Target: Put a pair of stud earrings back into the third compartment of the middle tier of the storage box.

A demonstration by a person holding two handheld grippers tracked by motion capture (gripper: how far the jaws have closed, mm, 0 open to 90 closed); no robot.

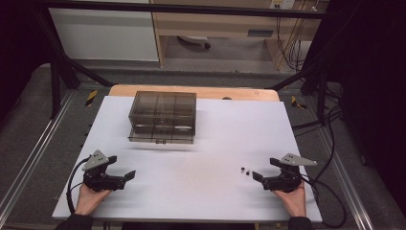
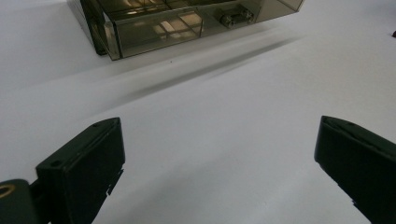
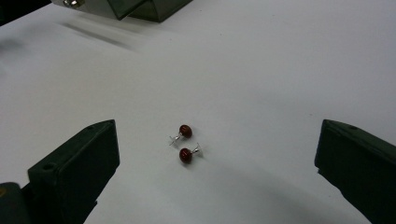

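Resting both grippers wide open on the surface, earrings ahead of the right one.

Two small dark-red bead earrings [image 3: 185, 143] with silver posts lie side by side on the white surface [image 1: 201, 167], just beyond the right gripper [image 1: 266, 169], centred between its jaws in the right gripper view; nothing held. Left gripper [image 1: 121, 166] also spread apart and empty, aimed at the smoky clear compartment box [image 1: 163, 117], which sits well apart toward the far edge, lid shut as far as can be told. Risks, as judged: beads are tiny and round, so a closing pad may flick one away or catch both together; thin posts could bend under a hard pinch; low approach may scrape the surface.
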